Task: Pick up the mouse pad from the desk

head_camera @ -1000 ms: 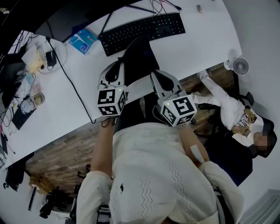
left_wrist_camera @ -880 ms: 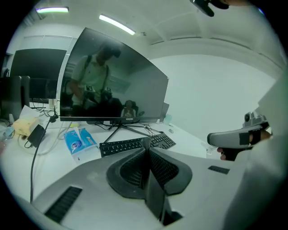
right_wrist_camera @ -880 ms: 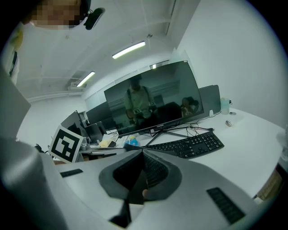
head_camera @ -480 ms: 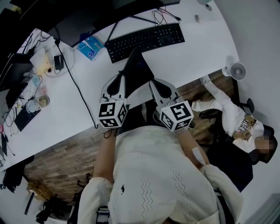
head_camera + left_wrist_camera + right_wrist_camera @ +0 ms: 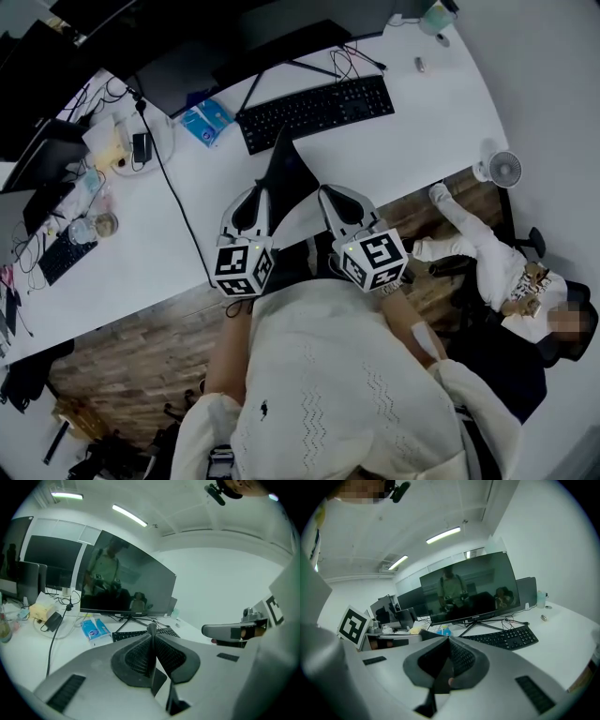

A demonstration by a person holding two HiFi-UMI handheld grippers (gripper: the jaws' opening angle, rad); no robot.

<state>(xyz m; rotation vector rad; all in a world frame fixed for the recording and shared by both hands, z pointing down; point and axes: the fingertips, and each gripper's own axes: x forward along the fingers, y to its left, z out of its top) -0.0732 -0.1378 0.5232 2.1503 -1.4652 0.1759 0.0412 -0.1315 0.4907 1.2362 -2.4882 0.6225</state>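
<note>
I've got the left gripper and right gripper both clamped on the black mouse pad. Pad's off the desk, over its front edge, with the keyboard just beyond.

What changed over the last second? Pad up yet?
The left gripper and right gripper have lifted the mouse pad: it now looks narrower and tilted up off the desk. Nothing was newly taken or let go; both pairs of jaws stay shut on the mouse pad. The keyboard has not moved.
</note>
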